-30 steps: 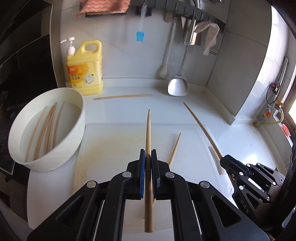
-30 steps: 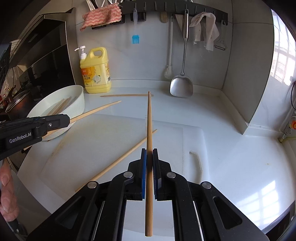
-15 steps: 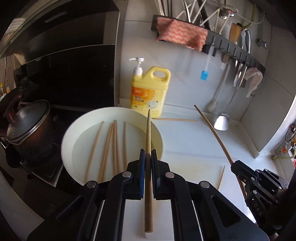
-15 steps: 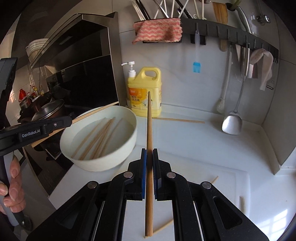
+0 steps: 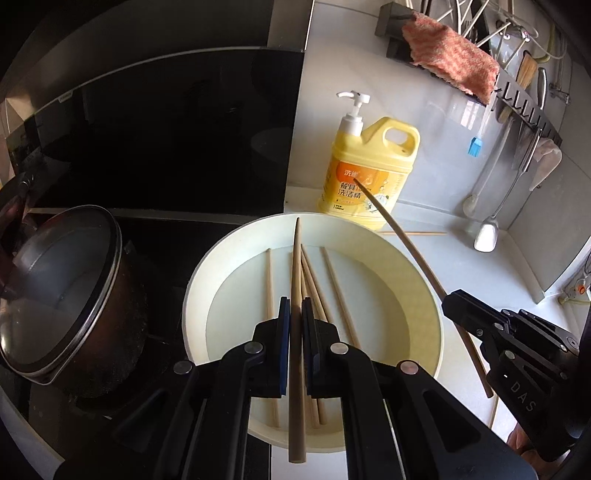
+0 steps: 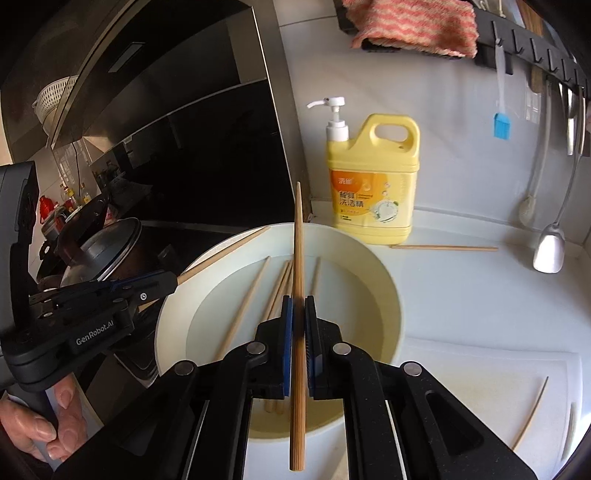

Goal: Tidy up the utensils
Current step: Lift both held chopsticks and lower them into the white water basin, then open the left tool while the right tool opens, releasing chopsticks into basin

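My left gripper [image 5: 292, 332] has its fingers clamped on a wooden chopstick [image 5: 295, 280] that runs straight out between the blue pads, its thin tip reaching over the far rim of the white bowl [image 5: 221, 258]. My right gripper [image 6: 298, 325] is likewise pinched tight on a second chopstick [image 6: 298, 258], which points forward above the same bowl toward the dark panel behind it. From the left camera I see the right gripper low at the right edge, its stick slanting up across the bowl's rim to the front of the yellow detergent jug [image 5: 369, 173]; from the right camera the left gripper sits at the left edge, with a hand [image 6: 33, 424] wrapped around its handle. Inside the bowl lie several loose chopsticks [image 5: 334, 288], roughly parallel on the bottom. Left of the bowl stands a dark pot with a glass lid [image 5: 55, 291] on the stove. To the right, a cutting board [image 6: 480, 387] carries one more chopstick [image 6: 532, 410]. Farther back on the counter [image 6: 461, 288], another stick [image 6: 443, 248] lies just beside the jug. A ladle [image 6: 550, 251] and a pink cloth [image 6: 410, 26] hang on the wall rail.
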Demonstrator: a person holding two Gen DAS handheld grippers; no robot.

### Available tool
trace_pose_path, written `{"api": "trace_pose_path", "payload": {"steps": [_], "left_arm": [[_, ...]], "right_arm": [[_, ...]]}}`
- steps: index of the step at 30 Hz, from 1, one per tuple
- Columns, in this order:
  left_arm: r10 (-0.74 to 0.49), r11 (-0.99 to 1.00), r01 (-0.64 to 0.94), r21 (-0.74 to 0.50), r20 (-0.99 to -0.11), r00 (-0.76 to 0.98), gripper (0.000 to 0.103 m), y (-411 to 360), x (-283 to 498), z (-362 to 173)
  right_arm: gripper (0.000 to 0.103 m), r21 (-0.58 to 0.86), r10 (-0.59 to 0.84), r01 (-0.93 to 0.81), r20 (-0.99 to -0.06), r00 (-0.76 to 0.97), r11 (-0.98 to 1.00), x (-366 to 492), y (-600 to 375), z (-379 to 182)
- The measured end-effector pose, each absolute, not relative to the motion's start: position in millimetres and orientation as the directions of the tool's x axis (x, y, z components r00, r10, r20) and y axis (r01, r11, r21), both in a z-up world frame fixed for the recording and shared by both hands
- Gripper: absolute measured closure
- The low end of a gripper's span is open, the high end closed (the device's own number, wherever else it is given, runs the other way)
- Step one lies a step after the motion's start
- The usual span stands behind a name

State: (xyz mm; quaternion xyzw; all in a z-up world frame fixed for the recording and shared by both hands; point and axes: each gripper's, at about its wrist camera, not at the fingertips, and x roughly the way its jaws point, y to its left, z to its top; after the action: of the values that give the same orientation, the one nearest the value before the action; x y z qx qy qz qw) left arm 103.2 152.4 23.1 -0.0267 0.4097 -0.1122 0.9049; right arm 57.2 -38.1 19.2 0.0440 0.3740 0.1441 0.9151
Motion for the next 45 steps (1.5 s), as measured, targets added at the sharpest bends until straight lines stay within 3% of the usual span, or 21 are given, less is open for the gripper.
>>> {"api": "trace_pose_path", "payload": {"steps": [24,40,43,45], "left_arm": [[-0.200,0.978,0.161,-0.132,-0.808,0.554,0.096,149.6,145.2,-24.8],[-0.186,0.981,0.145,-0.128,-0.838,0.514,0.095,149.1,152.7,-27.7],[-0.158,0.986,0.131,-0.104,-0.834,0.528,0.079,152.7,150.9,-24.2],[-0.146,0.988,0.116,-0.099,-0.824,0.547,0.048,156.6,148.3,-19.3]], "right_arm": [[0.097,0.254,0.314,-0.186,-0.807,0.500,0.949,121.2,-23.2,-44.9],[0.093,0.287,0.332,-0.166,-0.810,0.483,0.943,128.6,-30.4,-46.6],[0.088,0.284,0.326,-0.161,-0.796,0.510,0.945,123.2,-35.9,-37.3],[0.088,0.285,0.323,-0.154,-0.782,0.533,0.946,119.2,-41.4,-29.8]]}}
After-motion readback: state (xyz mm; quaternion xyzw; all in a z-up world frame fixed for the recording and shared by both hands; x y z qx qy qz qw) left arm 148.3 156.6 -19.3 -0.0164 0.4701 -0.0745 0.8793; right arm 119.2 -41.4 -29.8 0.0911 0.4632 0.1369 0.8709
